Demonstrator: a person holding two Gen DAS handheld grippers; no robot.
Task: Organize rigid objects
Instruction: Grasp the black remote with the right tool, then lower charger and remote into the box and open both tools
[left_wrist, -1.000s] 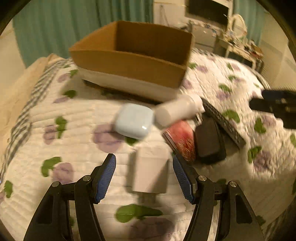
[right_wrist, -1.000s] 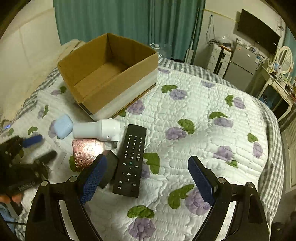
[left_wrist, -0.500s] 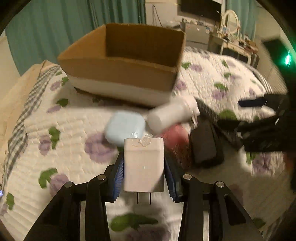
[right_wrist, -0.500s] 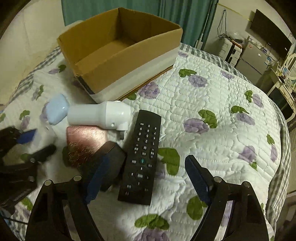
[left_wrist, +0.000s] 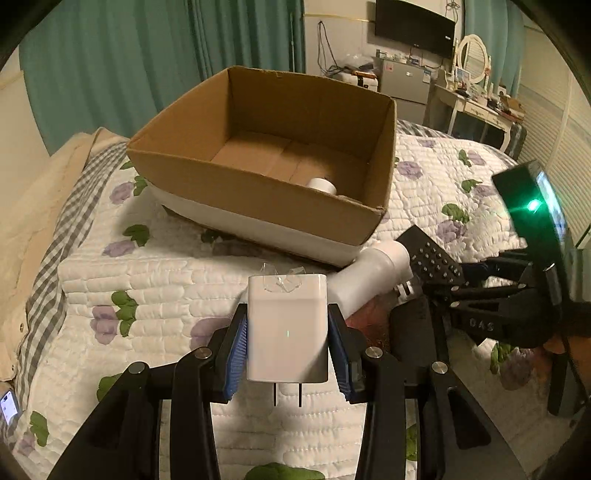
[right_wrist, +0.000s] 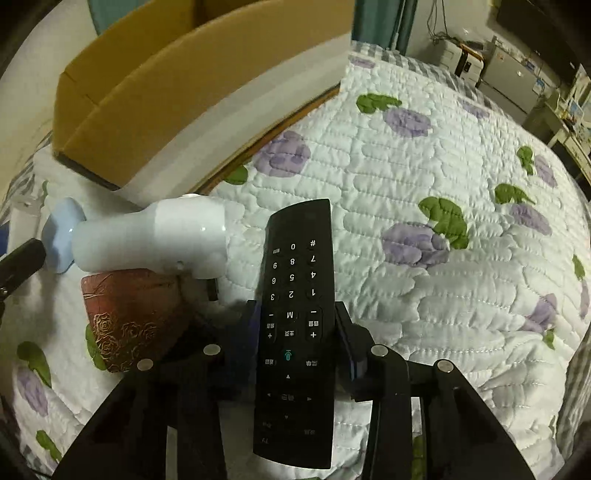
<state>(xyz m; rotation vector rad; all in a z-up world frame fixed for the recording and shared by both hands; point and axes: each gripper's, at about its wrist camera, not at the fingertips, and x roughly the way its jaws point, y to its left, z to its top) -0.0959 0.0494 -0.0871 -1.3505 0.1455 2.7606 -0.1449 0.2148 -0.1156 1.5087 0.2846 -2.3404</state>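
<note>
Jaws on our left gripper (left_wrist: 288, 350) are clamped on the white square plug-in charger (left_wrist: 287, 332), blue pads pressed to its two sides, the two metal prongs pointing back at the camera, charger lifted clear of the white quilted bedspread with purple flowers (left_wrist: 147, 295). Our right gripper (right_wrist: 295, 332) has just been closing and its jaws now pinch the long black TV remote control (right_wrist: 297, 314) across the width, about mid-body, with the number keys toward the far end; whether the remote is off the quilt we cannot tell. Ahead of the left gripper sits the open brown cardboard box with a white lower band (left_wrist: 258, 192), on the bed, with one small white cylindrical item (left_wrist: 322, 184) inside near its front wall. Between box and remote lies a white bottle-shaped plastic object (right_wrist: 155, 240) on its side, touching the box's front corner area in the left view. Behind it is a pale blue rounded case (right_wrist: 61, 232), partly hidden. Just beside the remote, under the bottle's end, lies a dark red tin with embossed gold roses (right_wrist: 129, 317). In the left view we also see a black oblong case (left_wrist: 413, 332) next to the red tin, partly covered by the right gripper.
</note>
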